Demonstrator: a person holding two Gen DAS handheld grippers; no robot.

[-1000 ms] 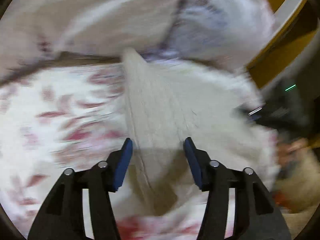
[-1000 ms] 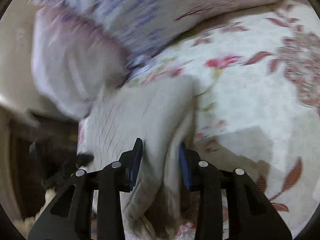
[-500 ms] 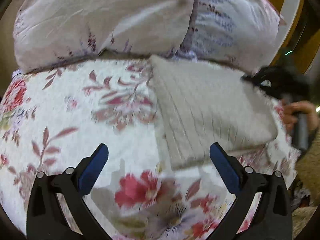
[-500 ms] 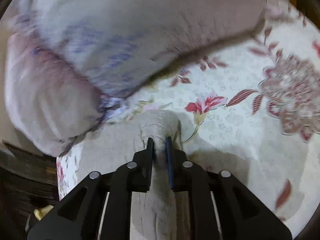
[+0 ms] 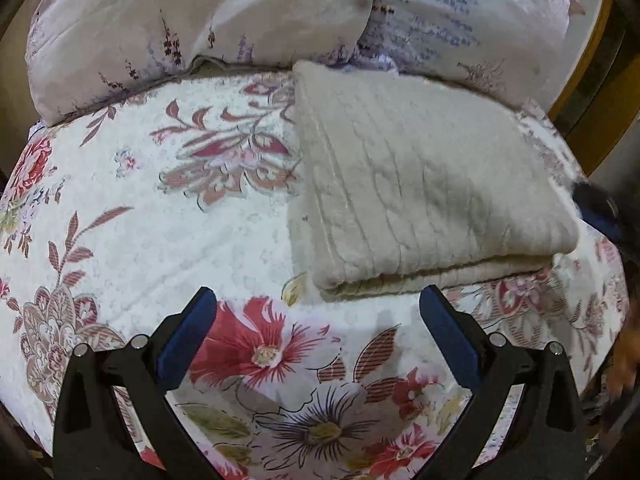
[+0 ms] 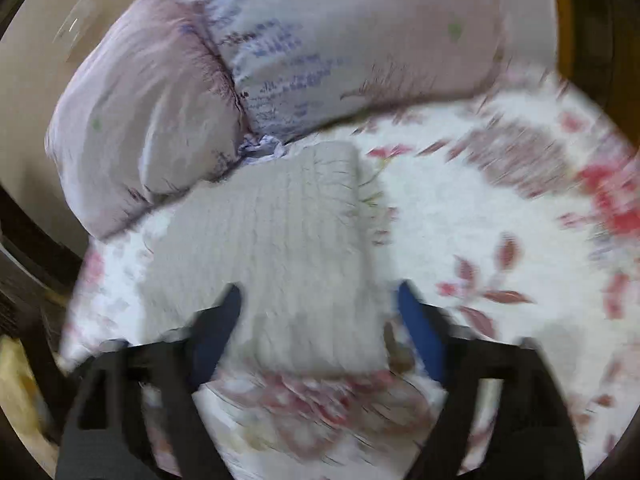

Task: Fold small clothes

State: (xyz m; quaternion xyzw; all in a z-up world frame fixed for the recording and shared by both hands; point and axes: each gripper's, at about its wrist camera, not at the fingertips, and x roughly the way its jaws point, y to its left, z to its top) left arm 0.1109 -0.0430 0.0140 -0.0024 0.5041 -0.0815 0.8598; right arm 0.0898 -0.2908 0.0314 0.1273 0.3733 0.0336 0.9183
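Observation:
A cream knitted garment (image 5: 412, 184) lies folded into a flat rectangle on the floral bedspread (image 5: 168, 216), its far edge against the pillows. My left gripper (image 5: 318, 324) is open and empty, hovering just in front of the garment's near folded edge. In the right wrist view the same garment (image 6: 280, 248) lies flat. My right gripper (image 6: 320, 308) is open with its blue-padded fingers either side of the garment's near end, not closed on it. This view is blurred by motion. The right gripper's tip (image 5: 600, 212) shows at the garment's right edge in the left wrist view.
Two pale lilac printed pillows (image 5: 200, 28) (image 6: 352, 40) lie along the far side of the bed. A wooden bed frame (image 5: 580, 92) rises at the right. The bed's edge drops off at the left in the right wrist view (image 6: 36, 264).
My left gripper opened and drew back from the garment. My right gripper let go of the fold it pinched, opened wide and pulled back. The garment now lies folded flat.

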